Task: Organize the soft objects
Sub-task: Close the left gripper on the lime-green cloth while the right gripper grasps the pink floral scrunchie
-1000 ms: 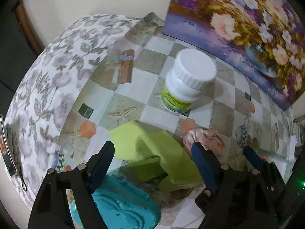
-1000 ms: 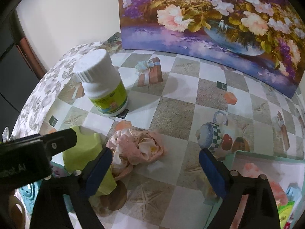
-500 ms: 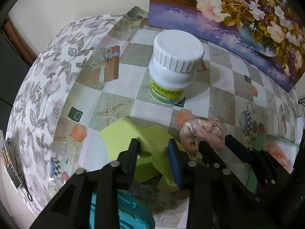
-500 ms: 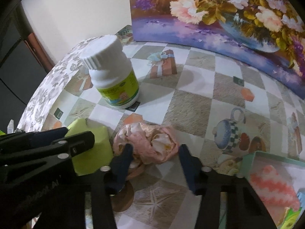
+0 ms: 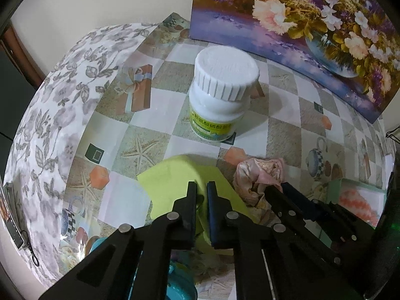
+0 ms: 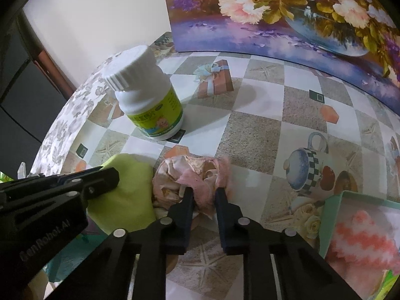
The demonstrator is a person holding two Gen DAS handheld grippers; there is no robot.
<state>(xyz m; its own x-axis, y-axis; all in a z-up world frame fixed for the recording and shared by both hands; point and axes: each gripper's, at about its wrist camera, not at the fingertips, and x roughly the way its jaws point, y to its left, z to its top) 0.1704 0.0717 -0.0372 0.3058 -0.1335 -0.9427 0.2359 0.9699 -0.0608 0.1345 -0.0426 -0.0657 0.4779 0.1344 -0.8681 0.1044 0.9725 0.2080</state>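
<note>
Your left gripper (image 5: pixel 202 187) is closing on the lime-green cloth (image 5: pixel 172 175); your right gripper (image 6: pixel 203 192), also closing, pinches the pink crumpled cloth (image 6: pixel 192 172) beside it on the bench (image 6: pixel 252 135). The green tray (image 6: pixel 330 215) lies to the right, nearer your right gripper.

Black hand-held gripper (image 6: pixel 203 195) frames carry silver rivets, dark blue pads (image 5: pixel 212 207), pale embossed lettering.

Home: patterned tablecloth (image 5: pixel 140 135), flower painting (image 5: pixel 312 25)
</note>
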